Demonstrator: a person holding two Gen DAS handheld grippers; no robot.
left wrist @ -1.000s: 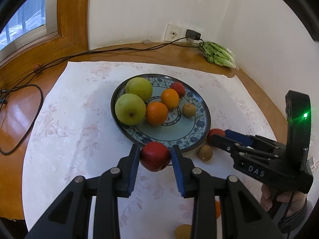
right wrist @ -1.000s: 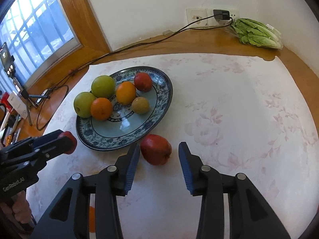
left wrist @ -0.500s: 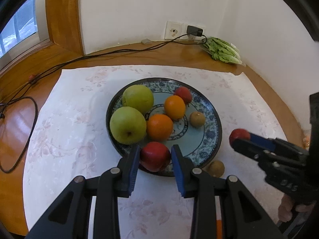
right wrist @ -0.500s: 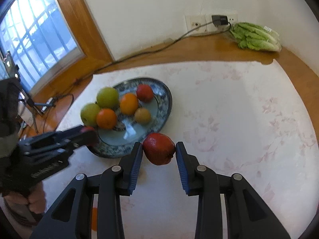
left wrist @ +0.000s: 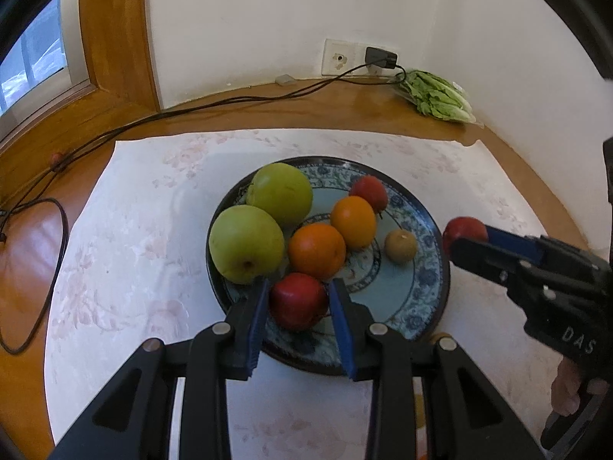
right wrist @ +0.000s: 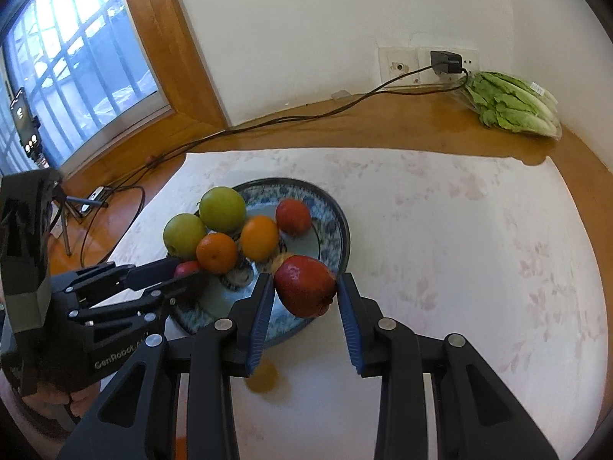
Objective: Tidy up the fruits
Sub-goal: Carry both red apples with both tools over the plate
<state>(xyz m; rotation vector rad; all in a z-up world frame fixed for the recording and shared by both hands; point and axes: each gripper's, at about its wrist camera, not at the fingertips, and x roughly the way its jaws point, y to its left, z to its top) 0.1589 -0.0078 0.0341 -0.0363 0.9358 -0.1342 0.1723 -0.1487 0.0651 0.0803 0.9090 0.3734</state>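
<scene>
Since the earlier frame both held fruits have travelled over the plate (left wrist: 429, 226). Left gripper (left wrist: 299, 301) clamps a red apple (left wrist: 297, 299); right gripper (right wrist: 304, 287) clamps another red fruit (right wrist: 304, 285), apparently for grouping with like fruits.

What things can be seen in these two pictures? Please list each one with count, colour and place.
plate: 1, blue patterned, on cloth
green fruits: 2, plate's left
oranges: 2, plate's middle
small red fruit: 1, plate's far side
brown fruit: 1, plate's right
red apples: 2, one in each gripper
cloth: 1, white floral, on table
table: 1, wooden
lettuce: 1, green, far corner
charger: 1, black, in wall socket
left gripper: shut on apple
right gripper: shut on apple
</scene>
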